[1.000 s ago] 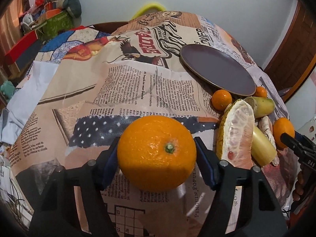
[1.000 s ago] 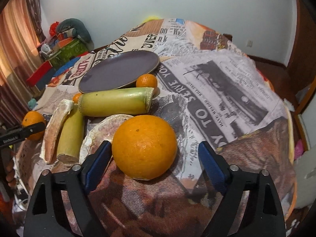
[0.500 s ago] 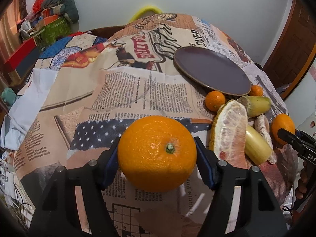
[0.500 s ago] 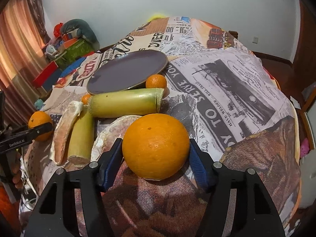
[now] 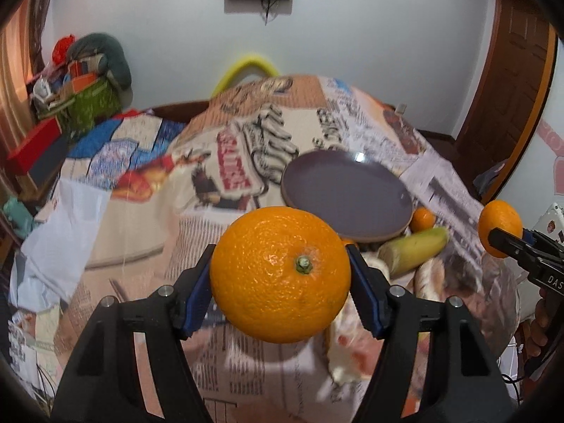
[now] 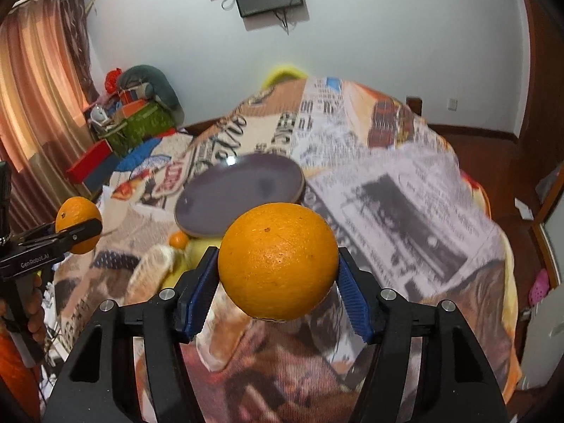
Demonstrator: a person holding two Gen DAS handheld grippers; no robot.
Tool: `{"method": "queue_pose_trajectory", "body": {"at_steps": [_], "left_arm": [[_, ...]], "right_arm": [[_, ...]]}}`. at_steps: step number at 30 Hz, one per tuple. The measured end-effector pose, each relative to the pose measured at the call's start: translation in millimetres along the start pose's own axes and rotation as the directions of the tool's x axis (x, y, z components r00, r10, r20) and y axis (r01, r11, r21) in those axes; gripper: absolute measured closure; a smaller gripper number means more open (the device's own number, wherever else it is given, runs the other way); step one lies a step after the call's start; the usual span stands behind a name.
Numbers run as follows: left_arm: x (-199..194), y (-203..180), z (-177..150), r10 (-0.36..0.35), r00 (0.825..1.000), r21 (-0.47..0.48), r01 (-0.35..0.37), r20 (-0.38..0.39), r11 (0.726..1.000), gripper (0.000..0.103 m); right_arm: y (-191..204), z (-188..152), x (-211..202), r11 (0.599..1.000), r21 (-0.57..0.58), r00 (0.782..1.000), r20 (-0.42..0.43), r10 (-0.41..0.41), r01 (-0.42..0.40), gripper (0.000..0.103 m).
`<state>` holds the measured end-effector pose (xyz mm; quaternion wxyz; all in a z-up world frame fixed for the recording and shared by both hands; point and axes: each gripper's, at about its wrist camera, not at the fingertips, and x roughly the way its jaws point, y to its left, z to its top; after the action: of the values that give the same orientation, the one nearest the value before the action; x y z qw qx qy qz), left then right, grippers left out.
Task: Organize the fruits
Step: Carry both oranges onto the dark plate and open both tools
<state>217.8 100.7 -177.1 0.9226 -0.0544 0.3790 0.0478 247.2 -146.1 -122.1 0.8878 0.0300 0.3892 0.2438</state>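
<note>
My left gripper (image 5: 279, 289) is shut on a large orange (image 5: 280, 273) and holds it in the air above the newspaper-print cloth. My right gripper (image 6: 276, 278) is shut on a second large orange (image 6: 278, 261), also lifted. Each held orange shows in the other view, the right one (image 5: 500, 227) and the left one (image 6: 78, 224). A dark purple plate (image 5: 347, 194) lies beyond on the cloth, also in the right wrist view (image 6: 239, 195). Beside it lie a small tangerine (image 5: 422, 219), a yellow-green fruit (image 5: 414, 248) and a peeled pomelo piece (image 6: 149, 273).
The cloth-covered table (image 5: 148, 246) drops off at its edges. Boxes and bags are piled at the far left (image 5: 77, 95). A yellow chair back (image 5: 246, 67) stands behind the table. A wooden door (image 5: 511, 81) is at the right.
Both grippers have risen with their oranges, so the table sits lower in both views. The right gripper closed on its orange during the last second.
</note>
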Motion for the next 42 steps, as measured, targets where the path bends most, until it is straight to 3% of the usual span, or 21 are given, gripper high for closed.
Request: {"method": "queue_pose_trajectory", "body": {"at_steps": [9,16,28,42], "left_arm": [[-3.6,-13.8,39.3,-0.010,0.997,0.040,0.007,0.082,0.999,0.034],[10.4,-19.5,66.7,-0.022,0.994,0.047,0.018,0.103,0.999,0.034],[71.4,-19.9,96.9,-0.039,0.999,0.045,0.037,0.038,0.998,0.034],[149.3,-31.0,110.6,-0.088,0.992,0.062,0.093,-0.087,0.994,0.034]], "right_arm": [[5.6,29.8,-1.5,0.999,-0.037,0.997,0.077,0.001,0.002,0.042],[4.9,52.1,9.7,0.998,-0.055,0.994,0.111,-0.004,0.010,0.042],[4.0,83.3,51.0,0.996,-0.092,0.995,0.097,-0.001,0.010,0.042],[-0.5,100.4,129.5,0.992,-0.123,0.999,-0.045,-0.007,0.001,0.042]]}}
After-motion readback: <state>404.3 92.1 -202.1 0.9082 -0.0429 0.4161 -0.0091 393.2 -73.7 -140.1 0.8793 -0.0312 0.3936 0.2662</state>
